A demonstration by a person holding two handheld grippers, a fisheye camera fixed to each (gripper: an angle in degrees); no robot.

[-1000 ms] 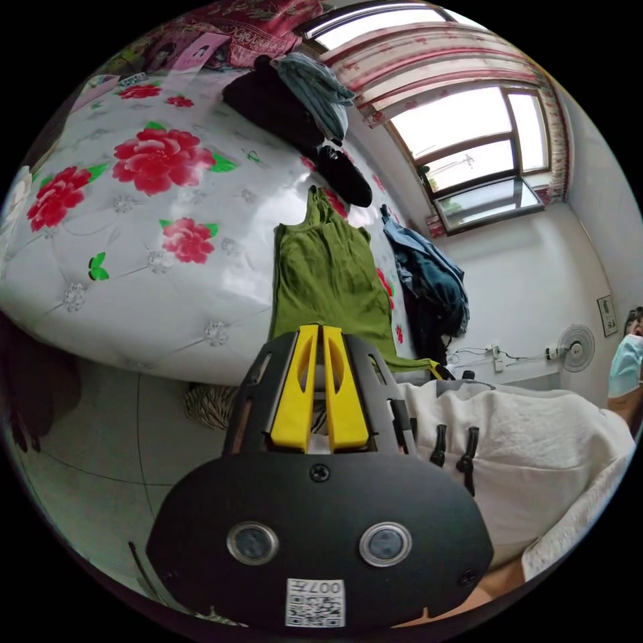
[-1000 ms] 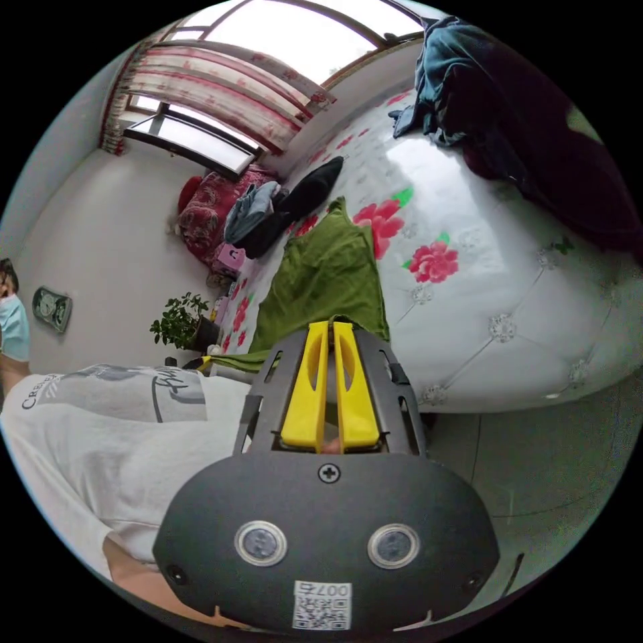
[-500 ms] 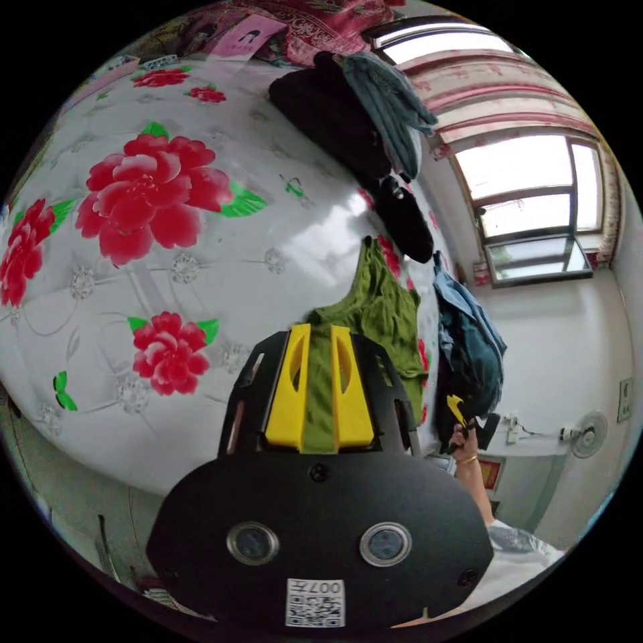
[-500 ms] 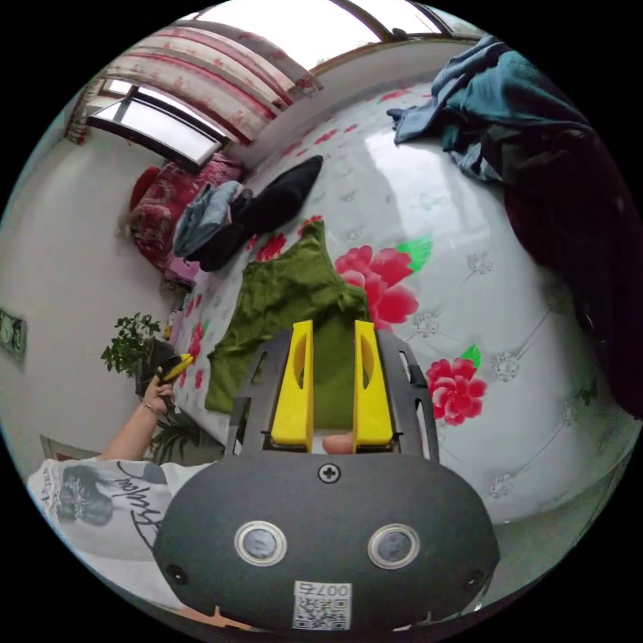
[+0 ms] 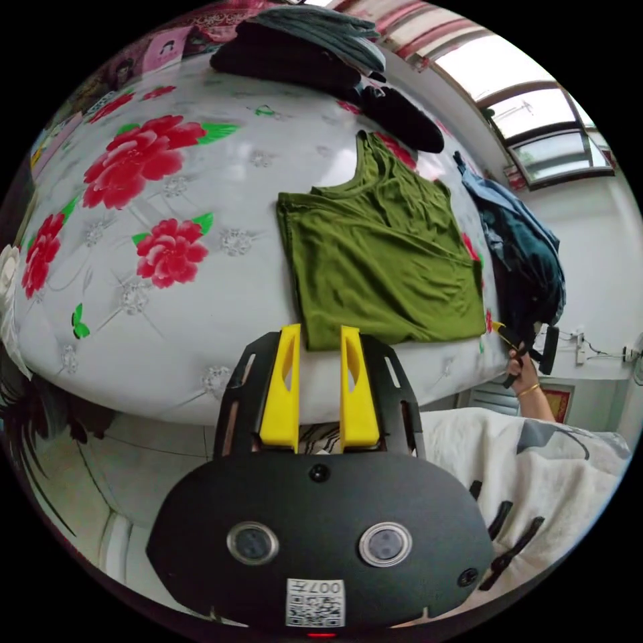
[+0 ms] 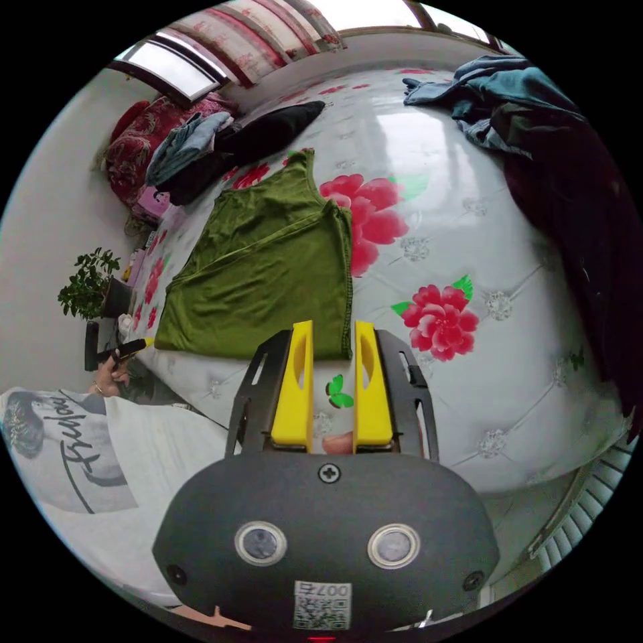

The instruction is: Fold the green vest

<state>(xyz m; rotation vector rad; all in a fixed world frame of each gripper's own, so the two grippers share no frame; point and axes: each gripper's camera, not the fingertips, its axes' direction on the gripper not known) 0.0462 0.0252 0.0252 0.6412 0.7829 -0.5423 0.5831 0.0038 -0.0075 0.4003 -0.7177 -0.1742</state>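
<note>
The green vest [image 5: 378, 258] lies flat on the flowered bed [image 5: 221, 194], folded over on itself, its straps pointing away towards the far side. My left gripper [image 5: 319, 329] hovers just off the vest's near corner, open, with nothing between its yellow jaws. At the vest's other near corner a hand holds the right gripper [image 5: 506, 331]. In the right gripper view the vest [image 6: 268, 264] shows a diagonal fold line. My right gripper [image 6: 333, 328] is open at its near corner, off the cloth. The left gripper [image 6: 134, 346] is at the far left.
Dark and grey clothes [image 5: 315, 47] are piled at the bed's far end, and a blue denim heap [image 5: 526, 248] lies beside the vest. A potted plant [image 6: 90, 291] stands by the wall. The person's white shirt [image 5: 536, 469] is close to both grippers. Tiled floor lies below the bed edge.
Both grippers, shut on the vest's hem a second ago, carried it up over the bed, let go and drew back. The vest now lies folded and free.
</note>
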